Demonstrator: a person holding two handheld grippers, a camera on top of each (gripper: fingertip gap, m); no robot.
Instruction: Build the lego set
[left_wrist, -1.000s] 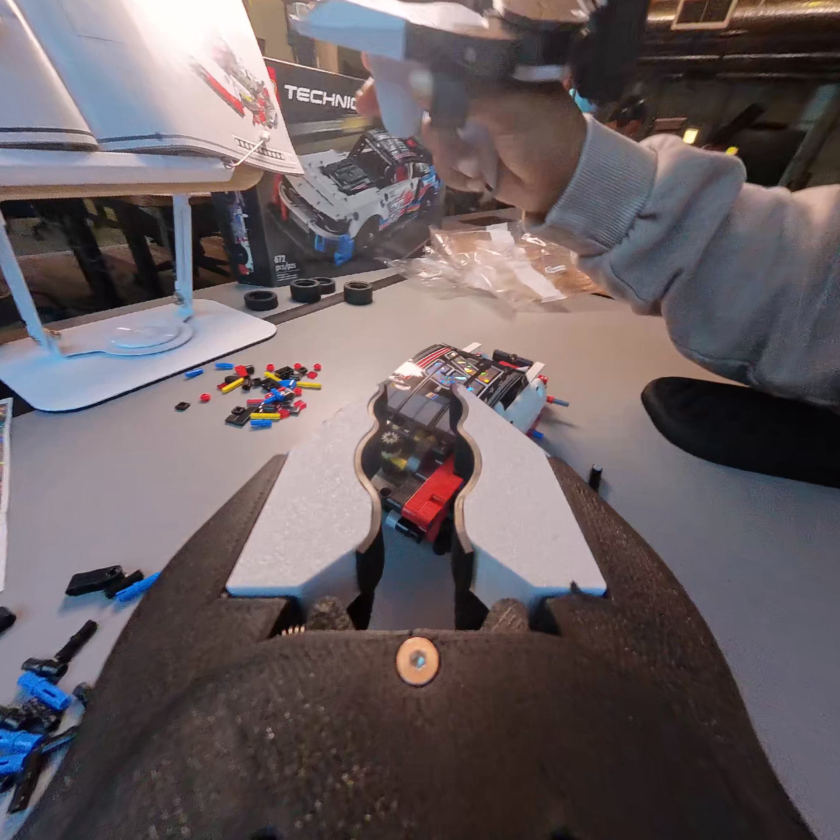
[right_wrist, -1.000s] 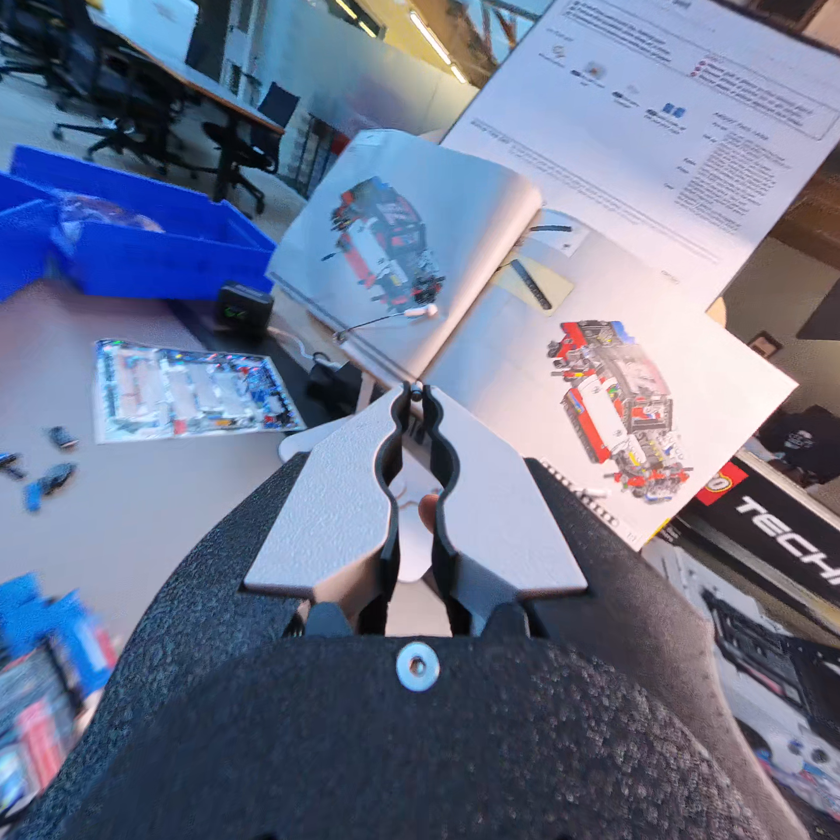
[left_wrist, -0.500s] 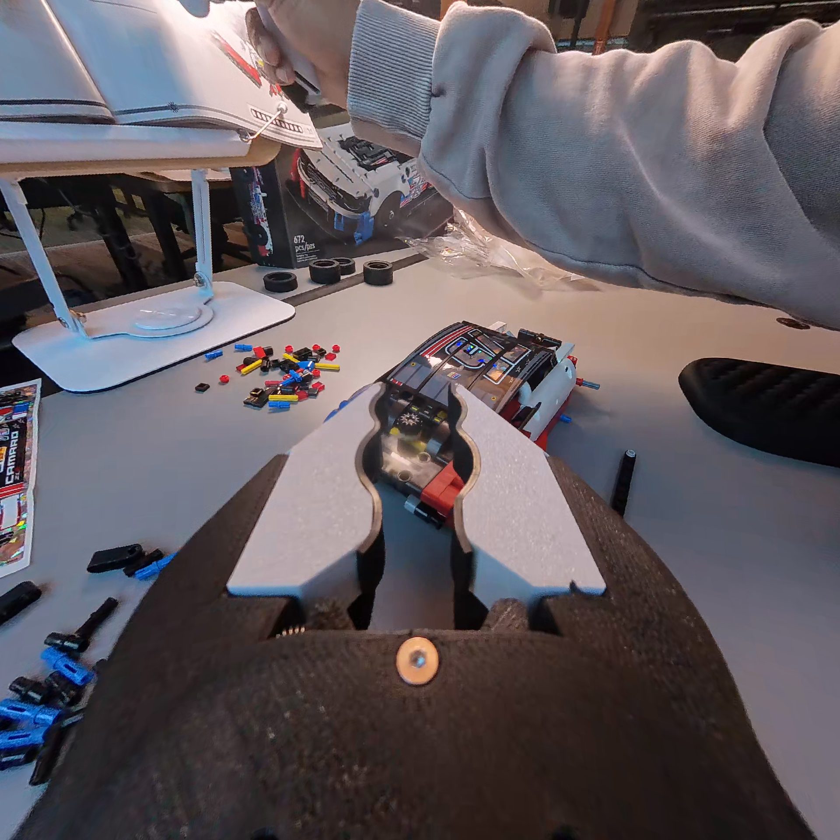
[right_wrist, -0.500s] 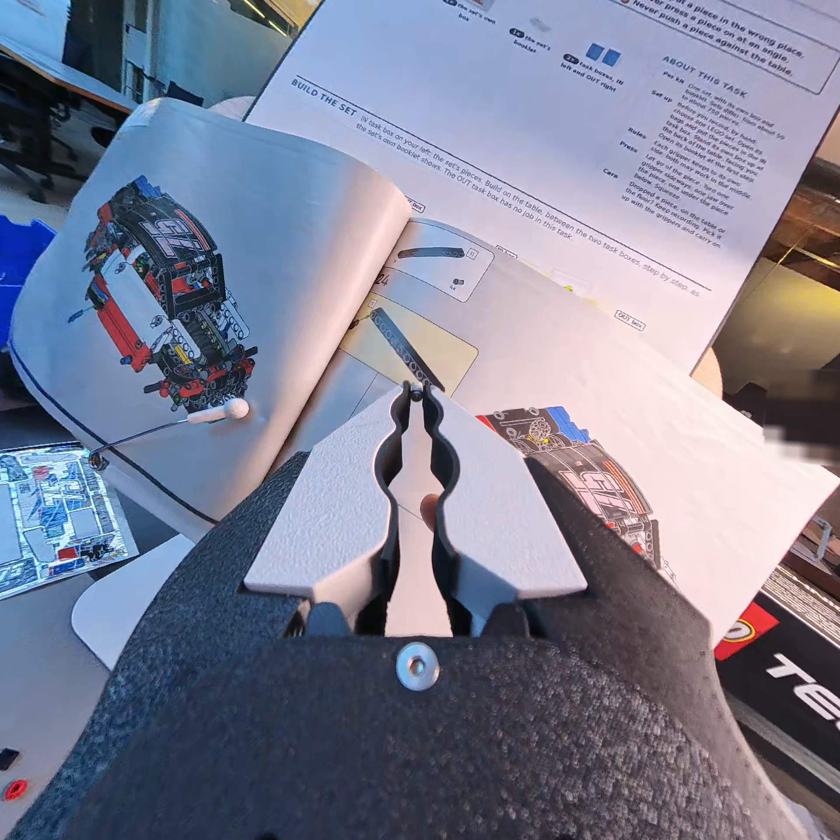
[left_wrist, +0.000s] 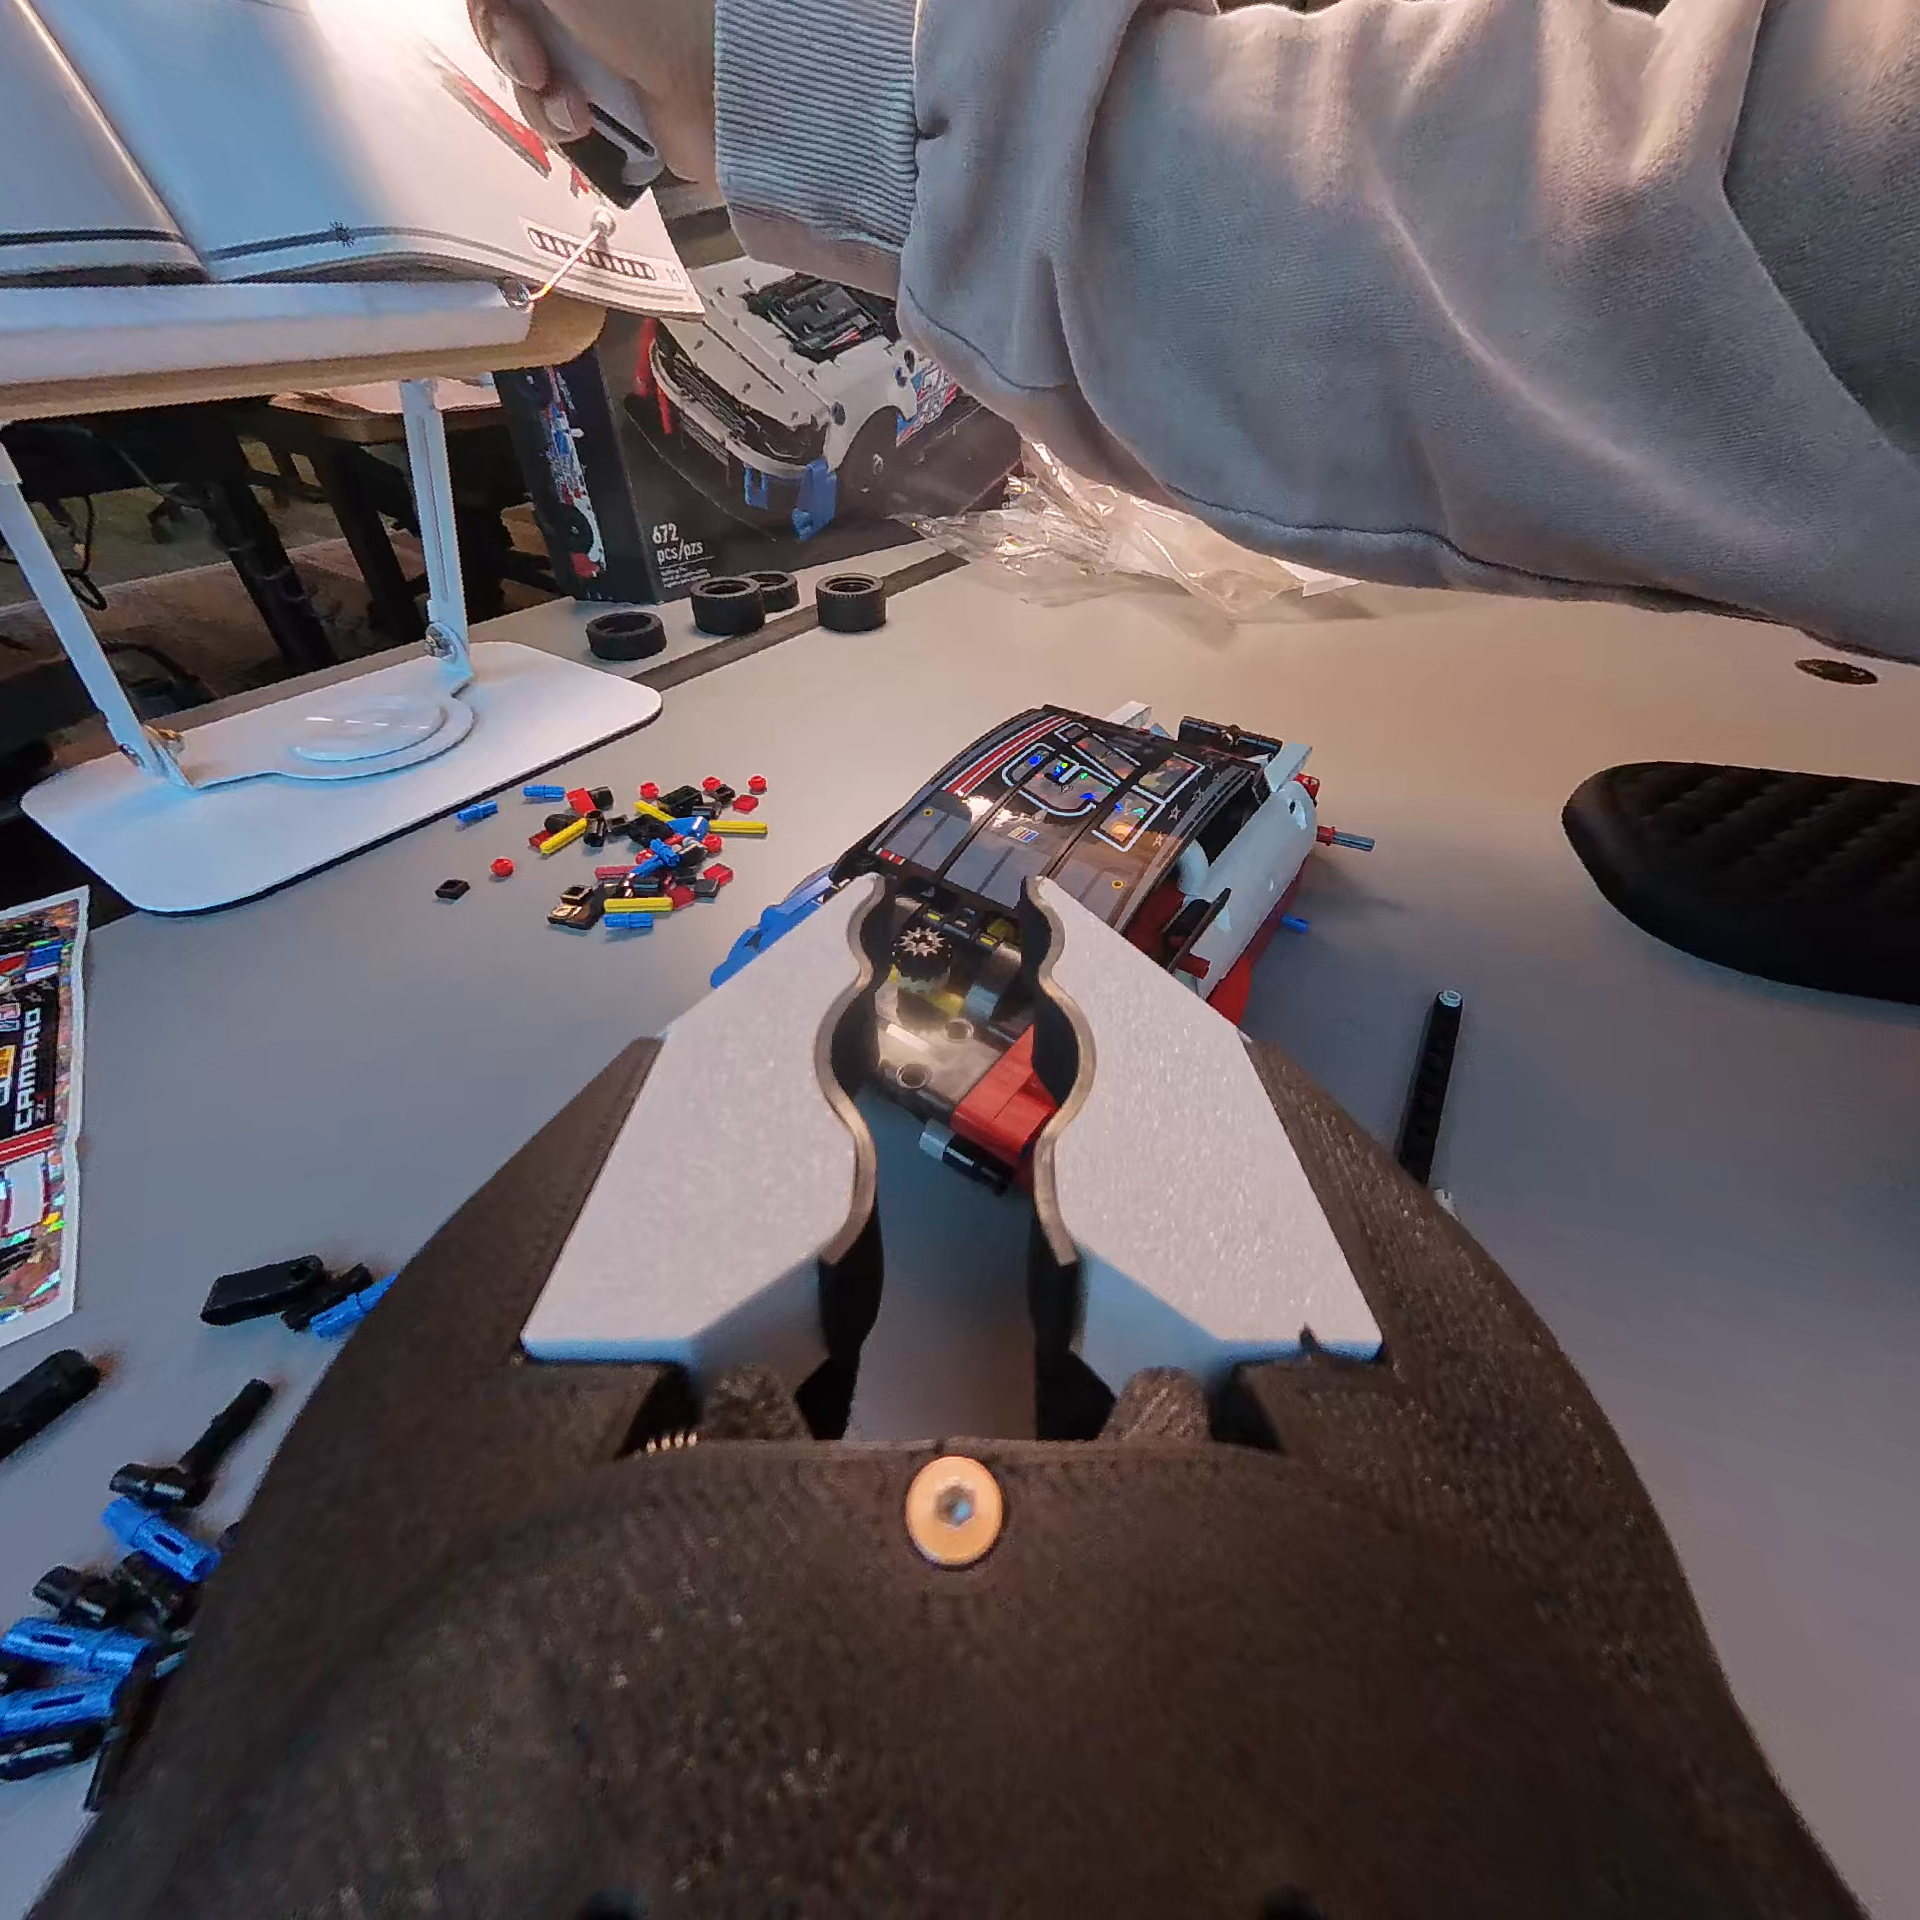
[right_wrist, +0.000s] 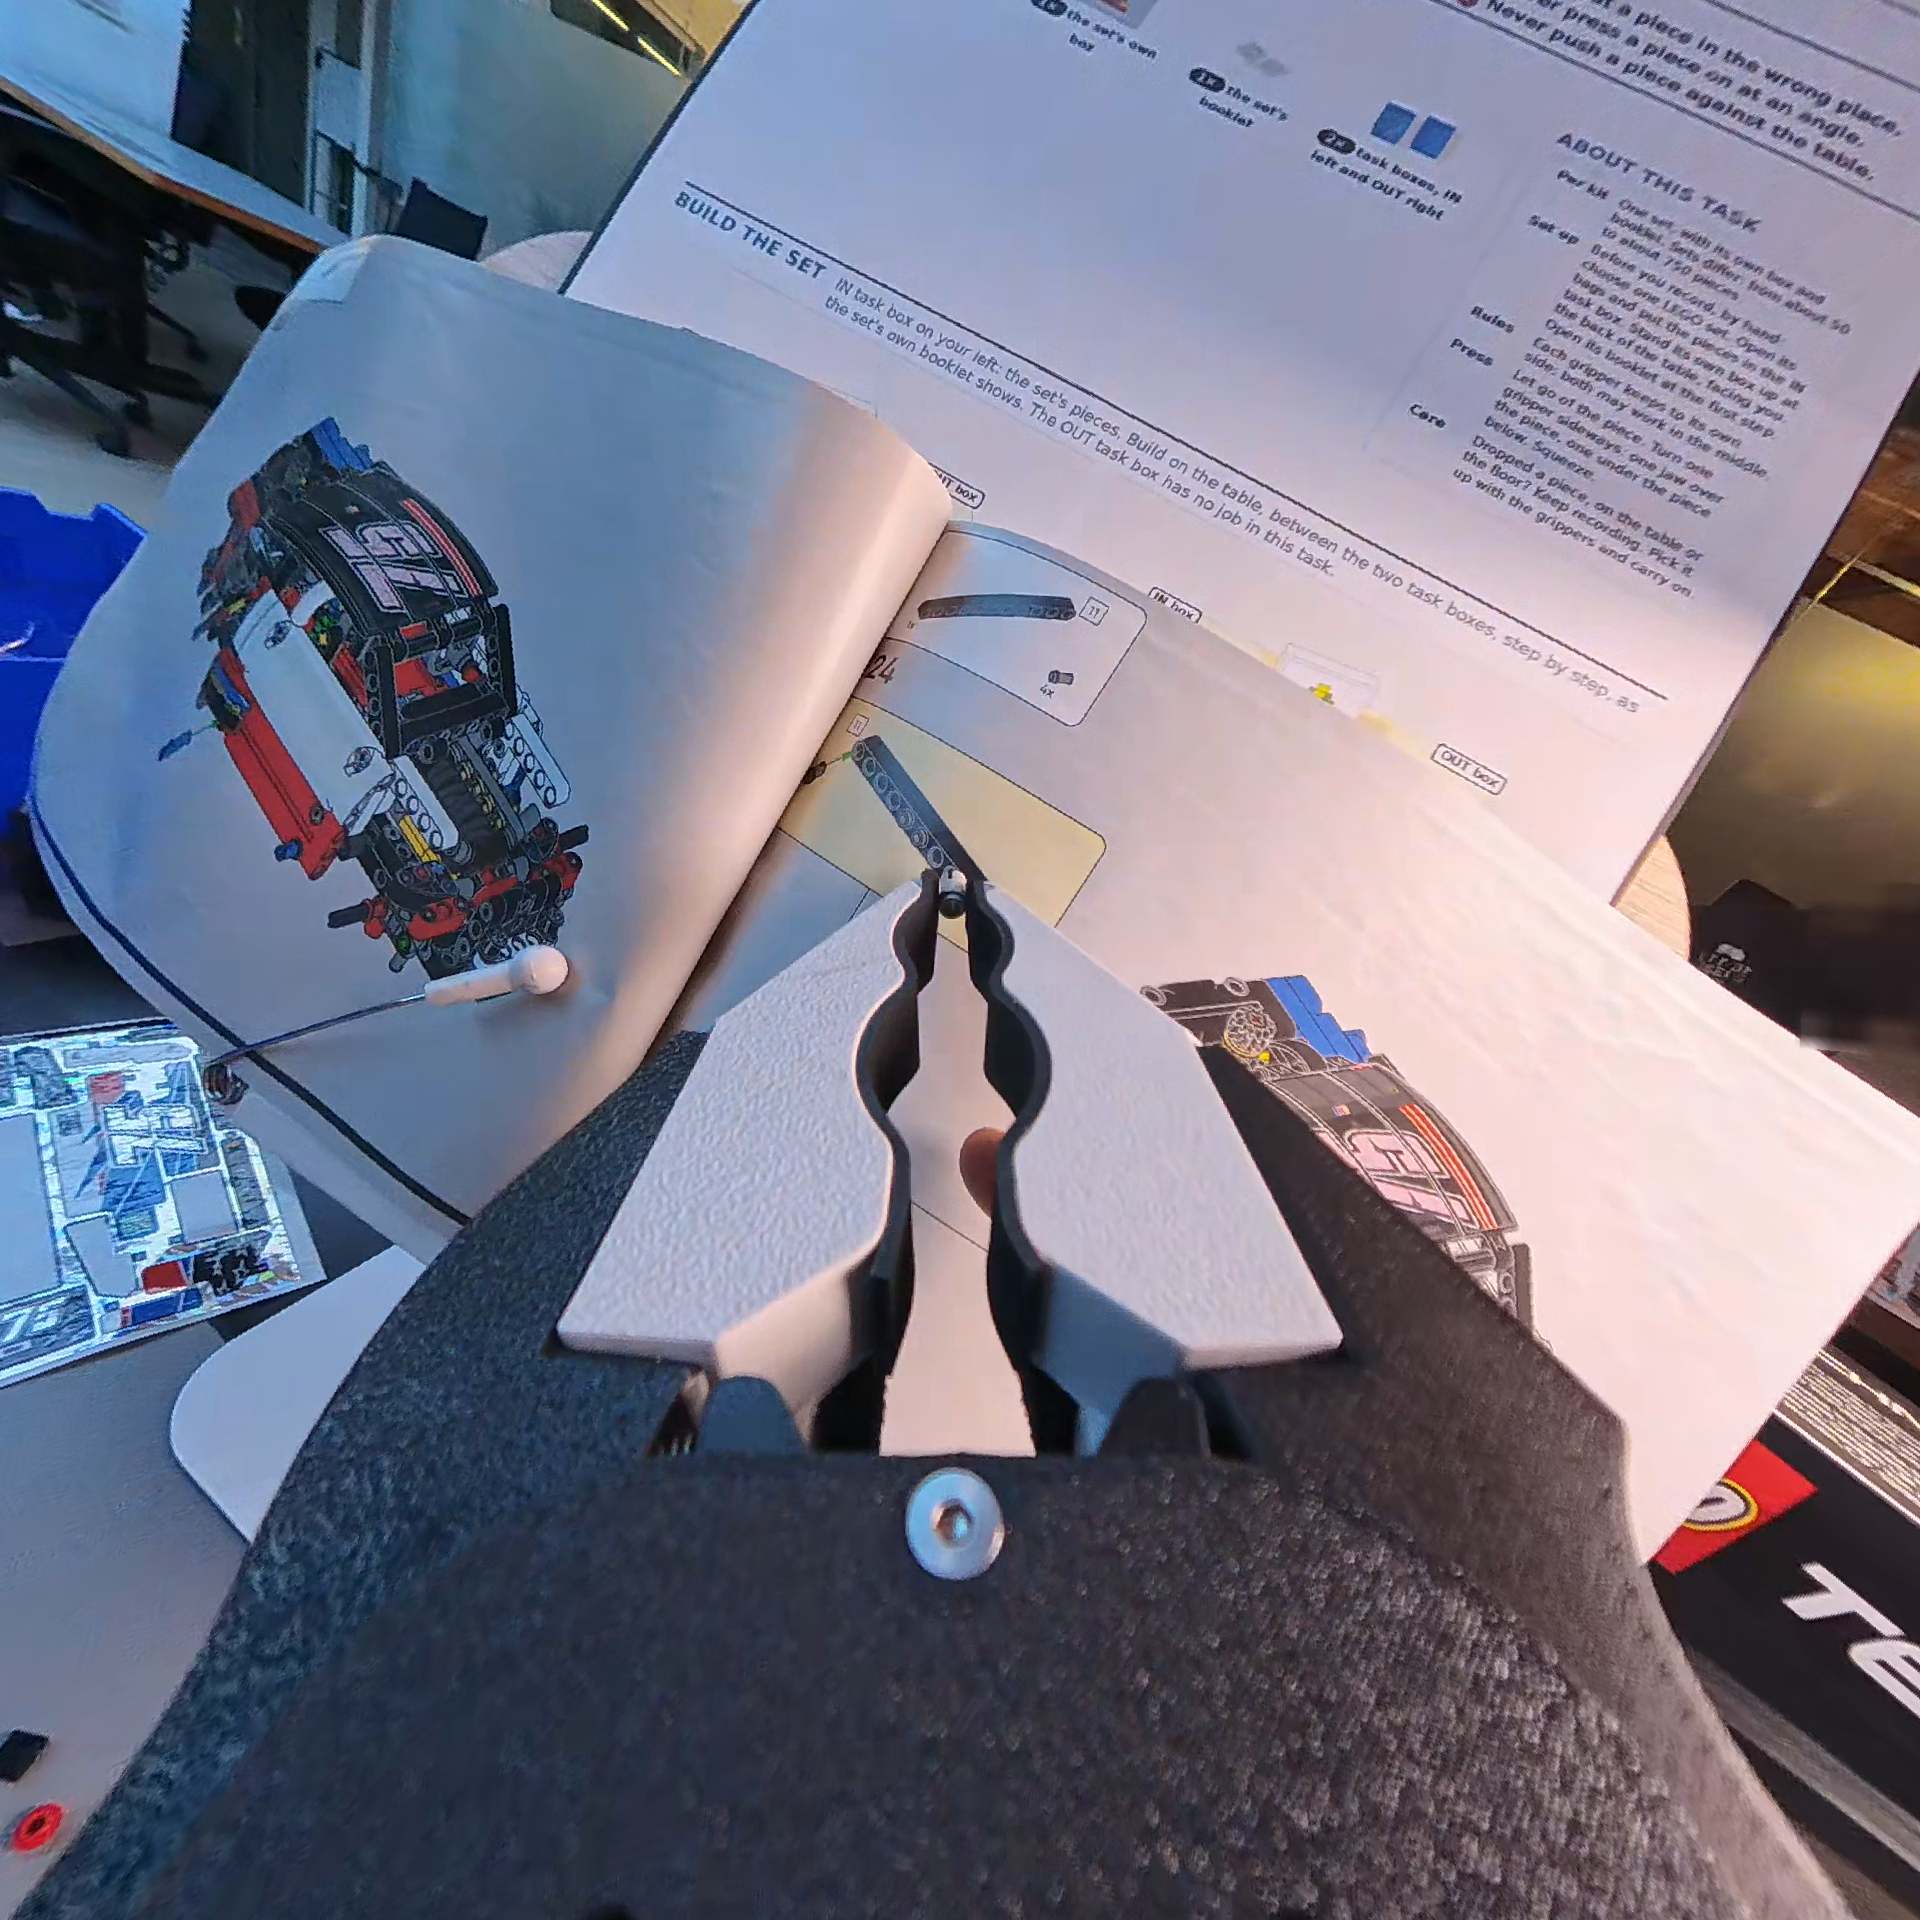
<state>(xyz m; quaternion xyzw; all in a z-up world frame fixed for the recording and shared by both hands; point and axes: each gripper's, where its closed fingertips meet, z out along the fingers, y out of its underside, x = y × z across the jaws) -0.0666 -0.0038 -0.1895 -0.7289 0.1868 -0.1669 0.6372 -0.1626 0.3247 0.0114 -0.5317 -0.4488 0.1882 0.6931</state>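
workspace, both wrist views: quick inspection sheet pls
Surface: grey table.
Job's things: part-built car on the table; open booklet on a white stand; loose pieces; black beam.
Clutter: plastic bag, four tyres, sticker sheet, set box.
Grippers: left gripper open over the car; right gripper shut on a small pin, at the booklet.
Cables: nothing seen.
Surroundings: office chairs.

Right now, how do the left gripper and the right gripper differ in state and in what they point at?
The left gripper is open, over the car model on the table; the right gripper is shut on a small pin, raised before the booklet. Both have pale fingers on black bodies.
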